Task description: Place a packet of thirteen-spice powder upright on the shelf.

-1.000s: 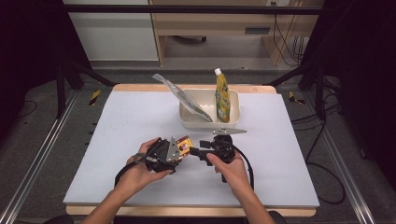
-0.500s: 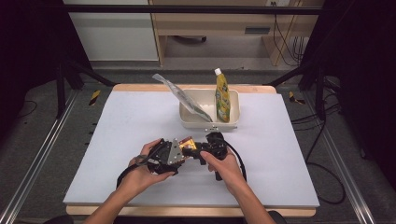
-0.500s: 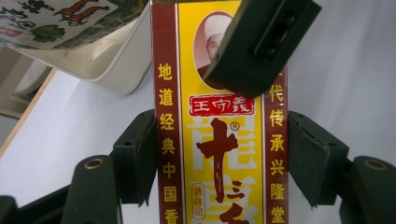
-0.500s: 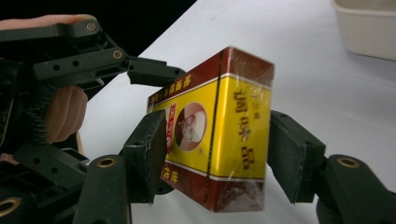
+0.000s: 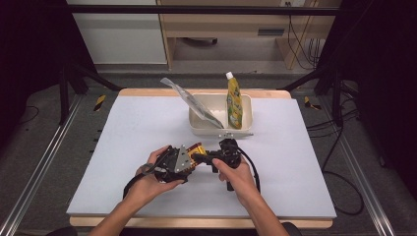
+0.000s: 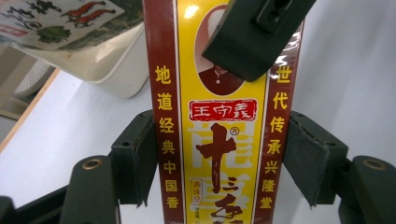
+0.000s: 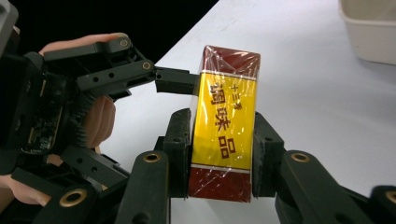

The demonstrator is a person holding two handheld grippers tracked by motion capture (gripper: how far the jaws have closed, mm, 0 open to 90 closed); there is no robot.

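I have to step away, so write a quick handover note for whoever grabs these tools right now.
Left tool: shut on the yellow and red box, pads on its long red edges.
Right tool: jaws have just been closing; pads now on the box's narrow sides.
Box: held above the white mat, between both tools, in front of the cream bin.
In the bin: a green pouch and a clear bag.
Done: both tools grip the box.
Left, probably: release the left tool and put the box in the bin.

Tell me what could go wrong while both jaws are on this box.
Both the left gripper and the right gripper, whose jaws have just been closing, clamp the box. Opposing pulls could tear its shiny wrap or twist it loose. If the left releases early, the box might drop onto the table, short of the tub.
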